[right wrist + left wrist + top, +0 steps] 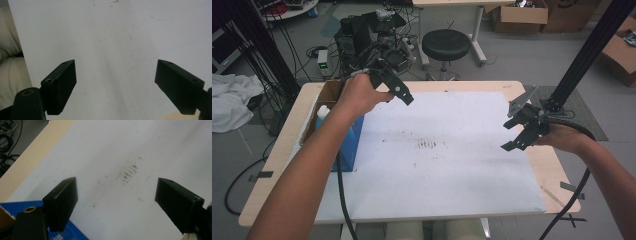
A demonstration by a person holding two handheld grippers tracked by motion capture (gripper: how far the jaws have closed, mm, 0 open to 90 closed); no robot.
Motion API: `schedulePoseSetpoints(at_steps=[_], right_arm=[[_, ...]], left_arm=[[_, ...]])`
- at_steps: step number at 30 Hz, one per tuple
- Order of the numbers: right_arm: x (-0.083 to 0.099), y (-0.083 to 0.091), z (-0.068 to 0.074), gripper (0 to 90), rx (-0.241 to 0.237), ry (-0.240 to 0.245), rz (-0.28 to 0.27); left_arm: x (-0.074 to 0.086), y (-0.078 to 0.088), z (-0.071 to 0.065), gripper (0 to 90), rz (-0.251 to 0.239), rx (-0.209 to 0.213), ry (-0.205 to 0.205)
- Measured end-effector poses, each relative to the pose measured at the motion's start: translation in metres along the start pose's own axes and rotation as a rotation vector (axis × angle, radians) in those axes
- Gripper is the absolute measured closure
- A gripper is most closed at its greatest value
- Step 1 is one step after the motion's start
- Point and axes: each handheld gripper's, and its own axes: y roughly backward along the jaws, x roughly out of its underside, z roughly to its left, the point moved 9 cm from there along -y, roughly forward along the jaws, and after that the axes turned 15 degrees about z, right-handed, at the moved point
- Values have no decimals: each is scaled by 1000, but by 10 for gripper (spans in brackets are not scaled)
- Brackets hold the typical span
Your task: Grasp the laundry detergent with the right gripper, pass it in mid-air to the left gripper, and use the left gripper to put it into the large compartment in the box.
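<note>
**Both grippers held wide above the mat, nothing gripped**

The bottle [322, 113] nearest the left gripper [399, 92] stands in the open box [328, 92] at the table's left edge, beside a blue carton [352, 137]. It is judged light, fairly stiff plastic and somewhat slippery; it is best taken around the body below the cap. The left gripper's jaws are spread wide over the stained white mat [437, 165], touching nothing. The right gripper [518, 134], near the right edge, is likewise gaping and empty.
</note>
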Motion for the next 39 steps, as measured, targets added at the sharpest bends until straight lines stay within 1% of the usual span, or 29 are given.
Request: schedulePoseSetpoints(at_steps=[4, 10, 12, 14, 19, 25, 26, 28, 32, 35, 39], right_arm=[[0, -1, -1, 173, -4, -1, 2], [-2, -2, -2, 173, -6, -6, -5], [-2, -4, -3, 173, -7, -4, -1], [-4, -5, -2, 173, -10, -5, -5], [-7, -7, -3, 172, -16, -1, 2], [-8, -6, -4, 172, -16, 1, 3], [-8, -6, -4, 173, -15, 0, 4], [-7, -7, -4, 172, -16, -2, 4], [-7, -7, -2, 173, -15, 2, 5], [-8, -6, -2, 173, -15, 2, 3], [-8, -5, -1, 173, -14, 4, 4]], left_arm=[[-8, -9, -7, 196, 27, -1, -58], [-18, -21, -18, 200, 23, 16, -157], [-21, -25, -22, 199, 30, 14, -176], [-23, -30, -26, 196, 37, 8, -204], [-26, -41, -32, 195, 57, -1, -246], [-29, -47, -37, 188, 61, -10, -277], [-29, -47, -39, 187, 60, -1, -278], [-29, -49, -40, 187, 61, -3, -283], [-27, -52, -42, 186, 71, 0, -279], [-28, -52, -42, 186, 65, -5, -279], [-27, -50, -42, 187, 63, -1, -273]])
